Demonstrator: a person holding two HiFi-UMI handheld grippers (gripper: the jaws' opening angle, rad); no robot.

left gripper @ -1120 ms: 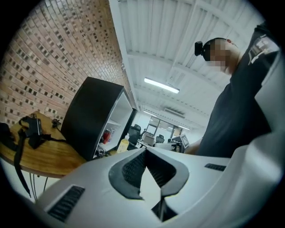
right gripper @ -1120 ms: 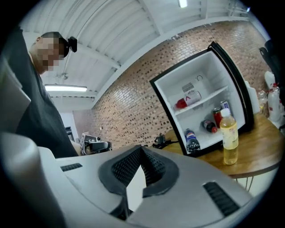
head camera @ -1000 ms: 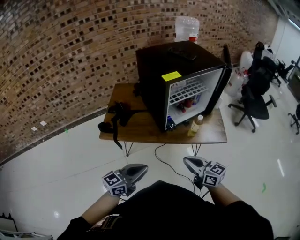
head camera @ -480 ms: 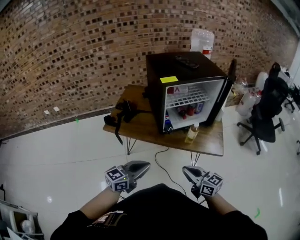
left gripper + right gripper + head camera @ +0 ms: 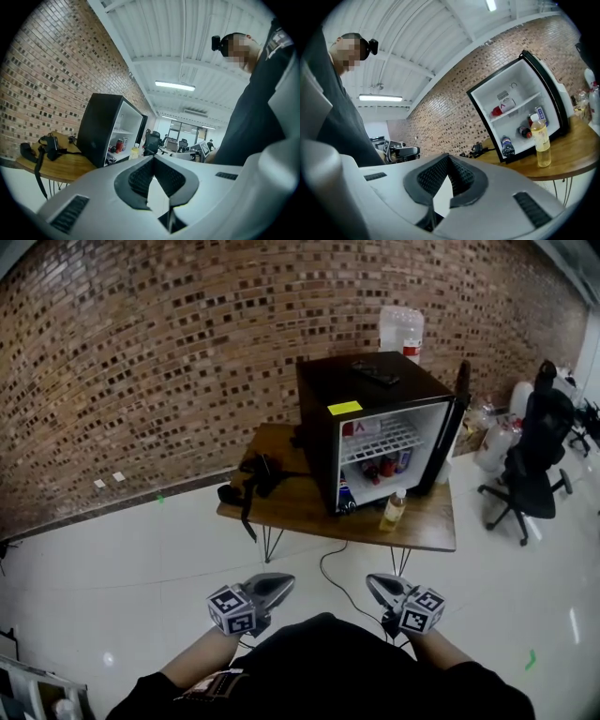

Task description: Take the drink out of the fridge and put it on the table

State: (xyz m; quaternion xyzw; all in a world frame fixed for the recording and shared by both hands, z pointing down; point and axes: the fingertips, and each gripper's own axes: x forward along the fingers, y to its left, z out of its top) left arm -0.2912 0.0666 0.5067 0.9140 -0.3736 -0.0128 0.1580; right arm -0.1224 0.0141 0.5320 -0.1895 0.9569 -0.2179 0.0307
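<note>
A black mini fridge [image 5: 361, 413] stands on a wooden table [image 5: 281, 512] with its door [image 5: 452, 423] swung open to the right. In front of the open fridge a yellow drink bottle [image 5: 393, 510] stands upright on the table; it also shows in the right gripper view [image 5: 542, 140]. Inside the fridge are a blue-labelled bottle [image 5: 344, 495] and red cans [image 5: 380, 468]. My left gripper [image 5: 279, 583] and right gripper [image 5: 375, 581] hang low before my body, well short of the table. Both are shut and hold nothing.
A black strap bundle [image 5: 253, 474] lies on the table's left half. A remote [image 5: 375, 371] rests on the fridge top, with water jugs [image 5: 401, 329] behind. An office chair [image 5: 530, 465] stands at the right. A cable [image 5: 337, 568] trails on the white floor under the table.
The head view has swung a little, so fridge and table sit slightly further right and lower. Both grippers have stayed shut, low before my body. The yellow bottle has kept its place.
</note>
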